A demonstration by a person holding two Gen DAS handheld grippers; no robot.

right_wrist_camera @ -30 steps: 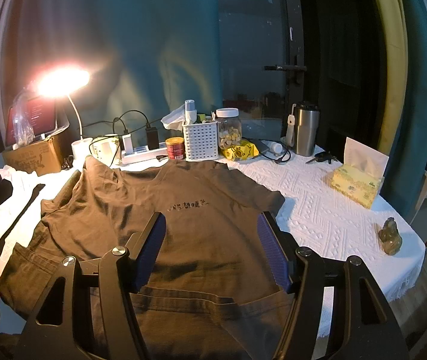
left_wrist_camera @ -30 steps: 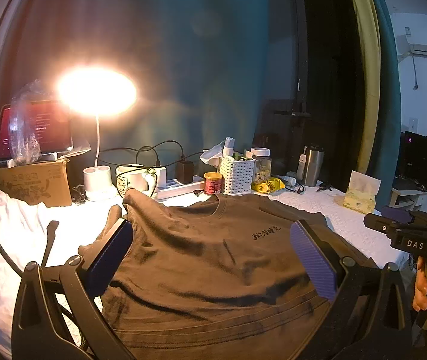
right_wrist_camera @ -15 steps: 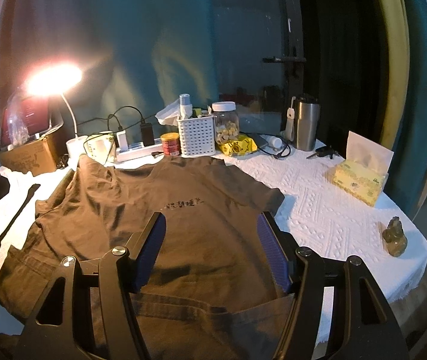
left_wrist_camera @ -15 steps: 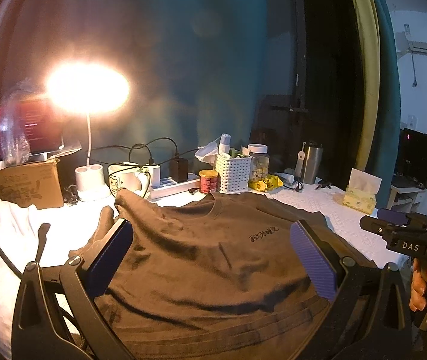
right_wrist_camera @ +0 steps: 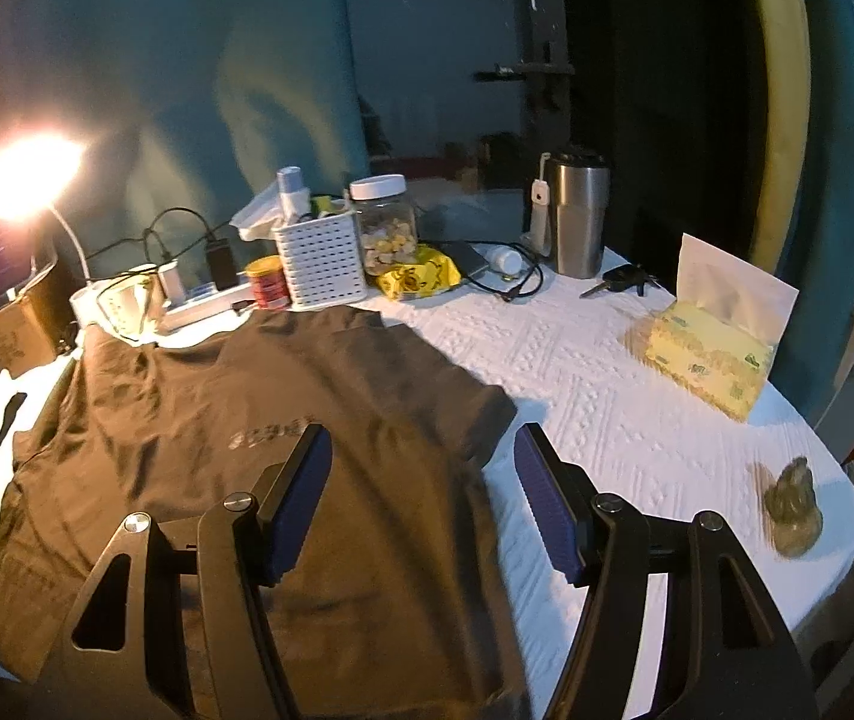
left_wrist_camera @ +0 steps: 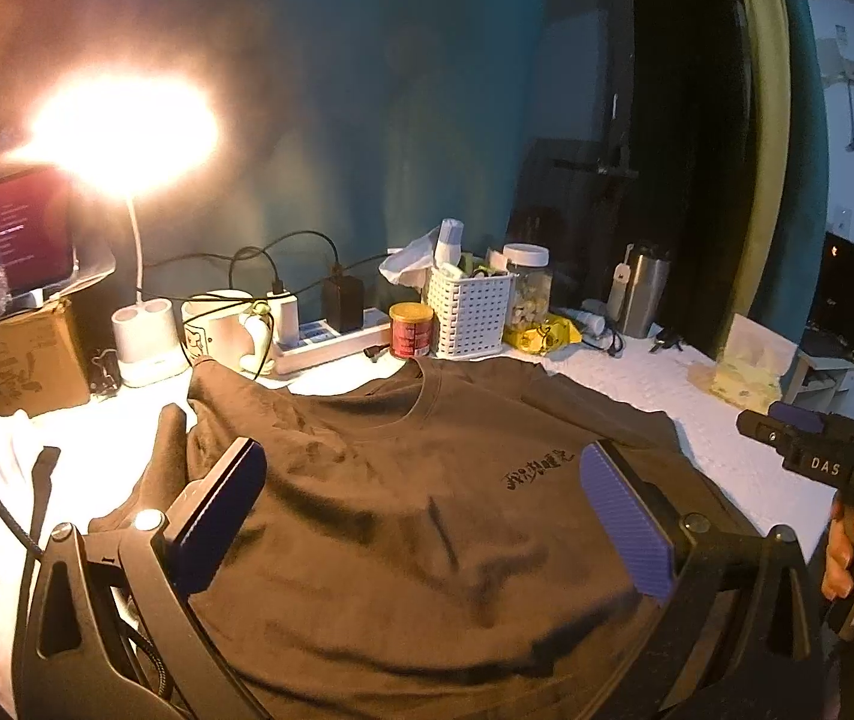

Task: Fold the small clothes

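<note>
A small brown T-shirt (left_wrist_camera: pixel 403 516) with dark print on the chest lies spread face up on the white tablecloth, collar toward the back; it also shows in the right wrist view (right_wrist_camera: pixel 283 420). My left gripper (left_wrist_camera: pixel 421 510) is open and empty, hovering over the shirt's middle. My right gripper (right_wrist_camera: pixel 421 492) is open and empty above the shirt's right sleeve edge (right_wrist_camera: pixel 487 426). The right gripper's body (left_wrist_camera: pixel 817 456) shows at the right edge of the left wrist view, held by a hand.
Along the back stand a lit desk lamp (left_wrist_camera: pixel 127 126), cardboard box (left_wrist_camera: pixel 13 354), mug (left_wrist_camera: pixel 217 324), power strip (left_wrist_camera: pixel 331 342), red tin (left_wrist_camera: pixel 410 329), white basket (right_wrist_camera: pixel 319 258), jar (right_wrist_camera: pixel 382 222) and steel tumbler (right_wrist_camera: pixel 577 210). A tissue pack (right_wrist_camera: pixel 709 354) and small figurine (right_wrist_camera: pixel 793 516) sit at right.
The right gripper has swung right, from over the shirt's hem middle to its right sleeve edge. The left gripper has shifted slightly; both stay open.
</note>
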